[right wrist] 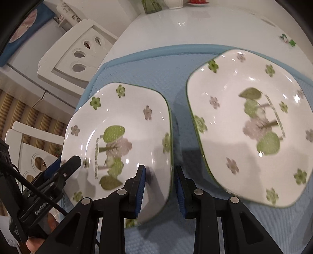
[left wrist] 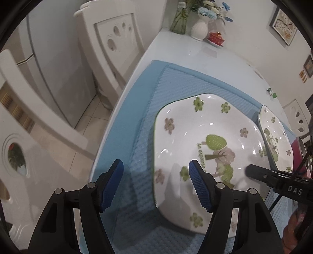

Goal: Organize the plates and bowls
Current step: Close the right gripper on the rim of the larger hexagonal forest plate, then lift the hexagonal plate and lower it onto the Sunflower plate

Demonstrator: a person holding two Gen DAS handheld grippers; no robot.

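Two white square plates with green and pink flowers lie on a blue mat (left wrist: 144,101). The left plate (left wrist: 195,132) (right wrist: 121,125) has my right gripper (right wrist: 160,190) shut on its right rim, one pad above the plate and one outside the edge. This gripper's black tip (left wrist: 252,172) shows at that rim in the left wrist view. My left gripper (left wrist: 156,185) is open and straddles the same plate's left rim, its pads apart from it. Part of it (right wrist: 64,164) appears at the plate's left side. The second plate (right wrist: 254,127) (left wrist: 275,134) lies to the right.
The mat (right wrist: 156,64) lies on a glossy white table (left wrist: 185,48). At the table's far end stand a glass vase (left wrist: 179,17), a white vase (left wrist: 199,29) and a red lidded cup (left wrist: 216,37). White chairs (left wrist: 115,39) and a fridge (left wrist: 50,58) stand to the left.
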